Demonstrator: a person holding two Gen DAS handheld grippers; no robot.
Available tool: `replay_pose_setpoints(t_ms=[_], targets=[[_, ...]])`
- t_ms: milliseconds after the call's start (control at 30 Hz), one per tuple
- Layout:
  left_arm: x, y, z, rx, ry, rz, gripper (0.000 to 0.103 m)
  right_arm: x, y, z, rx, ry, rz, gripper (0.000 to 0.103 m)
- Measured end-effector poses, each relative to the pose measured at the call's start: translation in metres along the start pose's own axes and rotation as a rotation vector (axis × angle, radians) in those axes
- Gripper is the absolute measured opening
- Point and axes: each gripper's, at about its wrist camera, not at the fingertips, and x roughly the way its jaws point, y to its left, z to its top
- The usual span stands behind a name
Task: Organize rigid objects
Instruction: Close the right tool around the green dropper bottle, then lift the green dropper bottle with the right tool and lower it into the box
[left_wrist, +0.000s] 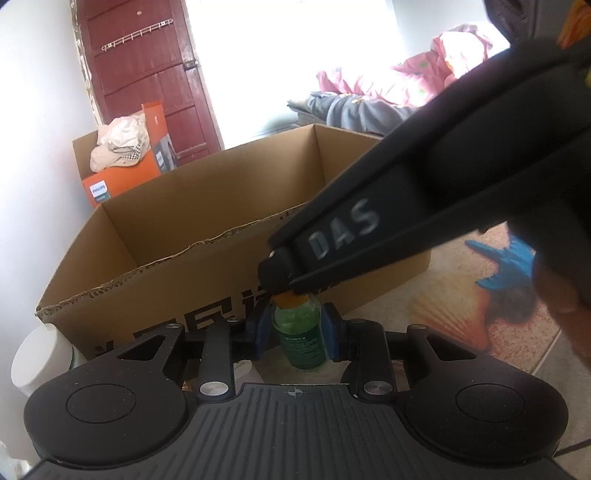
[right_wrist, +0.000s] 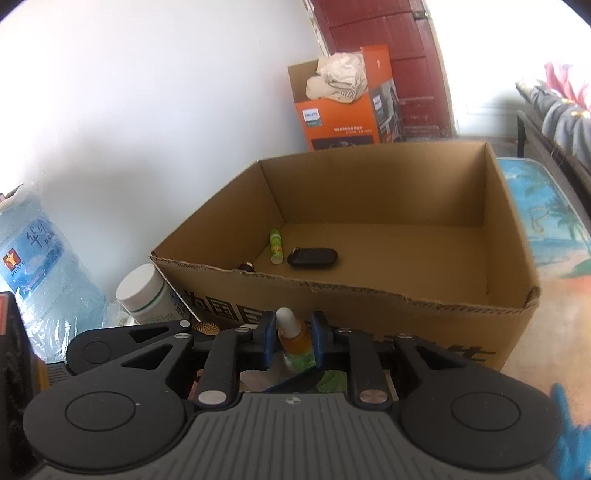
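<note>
My left gripper (left_wrist: 295, 330) is shut on a small green bottle (left_wrist: 301, 334) with an orange cap, held upright in front of the open cardboard box (left_wrist: 207, 236). My right gripper's black arm (left_wrist: 406, 221) crosses above it, its tip touching the cap. In the right wrist view my right gripper (right_wrist: 293, 338) is shut on the same bottle's orange-capped top with a white tip (right_wrist: 291, 332). The cardboard box (right_wrist: 509, 240) holds a green tube (right_wrist: 275, 246), a black case (right_wrist: 313, 257) and a small dark item (right_wrist: 246, 266).
A white-lidded jar (right_wrist: 146, 293) stands left of the box, a wrapped water jug (right_wrist: 40, 266) beyond it. An orange Philips box (right_wrist: 343, 110) with cloth on top is by the red door (left_wrist: 147, 74). A patterned mat (left_wrist: 461, 314) lies right; bedding (left_wrist: 388, 92) behind.
</note>
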Motion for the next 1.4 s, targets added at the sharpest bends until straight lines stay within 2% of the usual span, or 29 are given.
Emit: replay_pose_setpoints(t_ms=[133,200,467,600,767,933,1033,1167,1400], targets=[[-0.005,-0.001,-0.001,-0.004,-0.001,-0.008,0.028,-0.003,0.003,0.000,-0.008,-0.012,-0.004,0.020],[-0.007,-0.001,0.000,-0.008,0.001,-0.023,0.027,-0.008,0.006,0.002,-0.001,-0.021,0.001,0.014],[-0.031,0.008,0.012,-0.034,-0.035,-0.027,0.025,-0.031,0.021,0.013,-0.016,-0.044,-0.001,0.013],[-0.053,0.022,0.032,-0.030,-0.076,-0.011,0.025,-0.049,0.037,0.034,-0.056,-0.079,0.030,0.013],[-0.067,0.062,0.069,-0.128,-0.088,-0.063,0.026,-0.053,0.049,0.082,-0.094,-0.112,0.072,0.013],[-0.050,0.098,0.098,-0.192,-0.076,-0.021,0.021,-0.026,0.038,0.136,-0.047,-0.079,0.178,0.013],[-0.025,0.114,0.112,-0.222,-0.043,0.011,0.016,0.000,0.031,0.156,-0.047,-0.054,0.184,0.013],[0.014,0.130,0.125,-0.250,0.016,0.025,0.016,0.047,0.015,0.164,-0.033,0.010,0.157,0.011],[0.080,0.144,0.127,-0.270,0.141,0.080,0.016,0.123,-0.024,0.172,0.068,0.090,0.168,0.011]])
